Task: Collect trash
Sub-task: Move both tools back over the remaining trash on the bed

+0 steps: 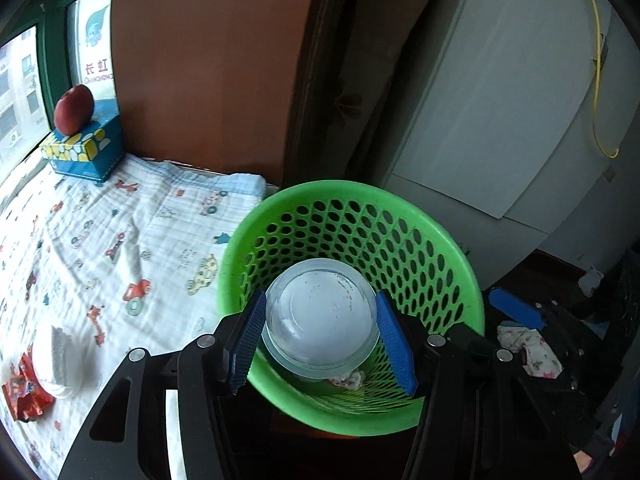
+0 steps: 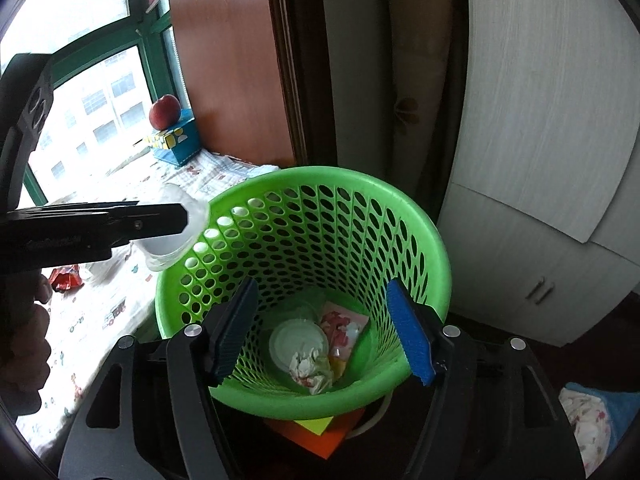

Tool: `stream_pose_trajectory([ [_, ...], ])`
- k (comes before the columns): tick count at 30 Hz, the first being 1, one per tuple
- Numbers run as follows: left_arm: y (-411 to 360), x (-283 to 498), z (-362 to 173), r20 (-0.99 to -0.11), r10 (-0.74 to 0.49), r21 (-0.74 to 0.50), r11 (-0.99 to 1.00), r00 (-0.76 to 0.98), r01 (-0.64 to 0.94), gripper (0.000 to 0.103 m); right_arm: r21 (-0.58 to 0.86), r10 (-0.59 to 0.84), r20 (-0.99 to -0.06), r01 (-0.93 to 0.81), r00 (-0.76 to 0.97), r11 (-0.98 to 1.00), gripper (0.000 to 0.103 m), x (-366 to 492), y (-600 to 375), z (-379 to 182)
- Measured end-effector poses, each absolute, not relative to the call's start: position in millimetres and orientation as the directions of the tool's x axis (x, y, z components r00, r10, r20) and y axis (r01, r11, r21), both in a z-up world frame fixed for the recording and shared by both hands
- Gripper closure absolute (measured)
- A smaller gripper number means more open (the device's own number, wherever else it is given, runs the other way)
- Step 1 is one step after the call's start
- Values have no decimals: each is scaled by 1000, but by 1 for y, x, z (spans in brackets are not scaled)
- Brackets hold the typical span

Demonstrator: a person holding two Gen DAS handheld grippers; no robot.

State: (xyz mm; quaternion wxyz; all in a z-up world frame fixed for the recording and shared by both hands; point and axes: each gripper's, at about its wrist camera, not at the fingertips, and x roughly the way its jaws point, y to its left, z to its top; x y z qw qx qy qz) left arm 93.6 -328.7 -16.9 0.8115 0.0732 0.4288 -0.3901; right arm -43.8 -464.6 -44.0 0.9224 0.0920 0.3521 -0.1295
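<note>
Clear cup clamped in left hand-held gripper.

Daylight from the left, murk on the right

The window blew out to white glare, the bedsheet stayed bright, the floor corner sank into shadow; fisheye bent every edge, with black vignetting at the corners.

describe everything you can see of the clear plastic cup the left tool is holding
The clear, round plastic cup is see-through and slightly frosted, with a thicker rim ring and droplets or specks inside. It looks empty. The left tool clamps it between its ribbed blue pads, one on each side, opening facing the camera. It hangs at the near edge of the green perforated plastic basket, not yet dropped. The right wrist view shows it at the basket's left rim.
</note>
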Motion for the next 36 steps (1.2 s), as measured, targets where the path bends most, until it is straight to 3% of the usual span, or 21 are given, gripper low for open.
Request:
stream_pose_trajectory([
  [2, -330, 92, -17, -755, -568, -215, 686, 327, 696, 38, 86, -169, -672, 303, 721, 949, 36, -46, -464, -44],
  [19, -269, 97, -6, -738, -518, -174, 765, 432, 620, 38, 96, -108, -656, 224, 747, 970, 29, -38, -428, -34],
  [36, -100, 149, -28, -767, -311, -155, 938, 561, 309, 30, 94, 28, -656, 44, 755, 995, 28, 8, -345, -28],
])
